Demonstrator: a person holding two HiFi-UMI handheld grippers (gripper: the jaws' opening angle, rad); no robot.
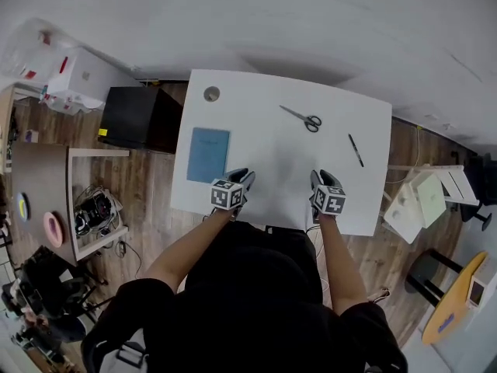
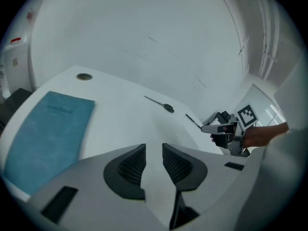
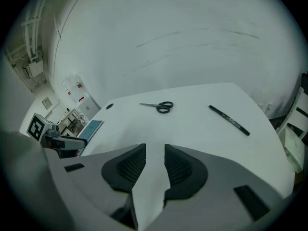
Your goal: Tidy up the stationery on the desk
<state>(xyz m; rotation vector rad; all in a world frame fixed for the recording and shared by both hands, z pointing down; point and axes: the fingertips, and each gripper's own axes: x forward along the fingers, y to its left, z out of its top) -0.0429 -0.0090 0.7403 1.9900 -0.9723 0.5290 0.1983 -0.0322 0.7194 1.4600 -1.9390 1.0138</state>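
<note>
Thin blue paper notebook (image 1: 208, 155), left of my left jaws: likely light, floppy; pinch its near edge.
Black-handled steel scissors (image 1: 303, 118), far ahead: stiff, probably slippery; grip the pivot.
Slim black pen (image 1: 356, 150), ahead-right: may roll; pinch mid-barrel.
My left gripper (image 1: 241, 177), right gripper (image 1: 322, 179): jaws spread, empty.

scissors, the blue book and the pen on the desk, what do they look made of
Scissors: thin grey blades that look like metal; the black handle loops are probably plastic.
Blue book: flat matte cover with no gloss, likely paper or card.
Pen: slim black barrel, probably plastic, though it is too small to be sure.
</note>
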